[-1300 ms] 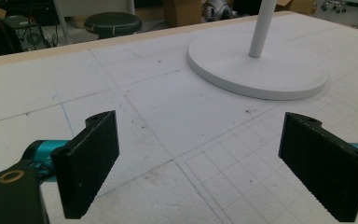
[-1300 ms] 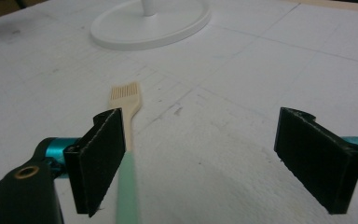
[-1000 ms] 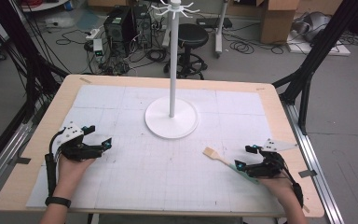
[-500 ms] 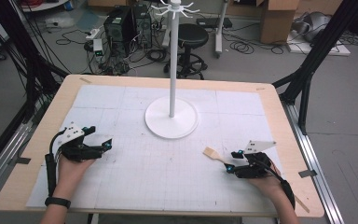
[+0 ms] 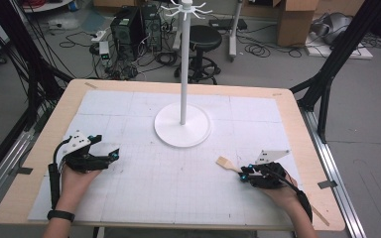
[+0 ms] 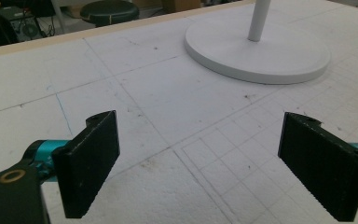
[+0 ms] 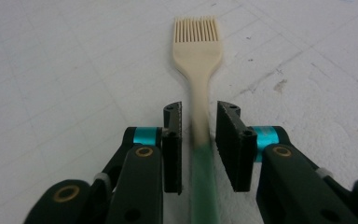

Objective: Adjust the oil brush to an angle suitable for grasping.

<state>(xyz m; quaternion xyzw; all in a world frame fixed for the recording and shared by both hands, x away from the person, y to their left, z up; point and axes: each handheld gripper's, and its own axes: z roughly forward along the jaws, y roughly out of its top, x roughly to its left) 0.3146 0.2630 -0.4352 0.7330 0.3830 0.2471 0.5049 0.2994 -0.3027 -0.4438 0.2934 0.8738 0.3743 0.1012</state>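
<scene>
Cream silicone brush with green handle lies flat on white gridded tabletop, near right front edge, bristle end pointing toward white round-based stand with tall pole. Right gripper straddles handle, jaws narrow and just been closing, handle between them; small gaps visible either side, pads not yet pressing. Left gripper rests at left front of tabletop, jaws wide apart, nothing between them, well apart from brush.
</scene>
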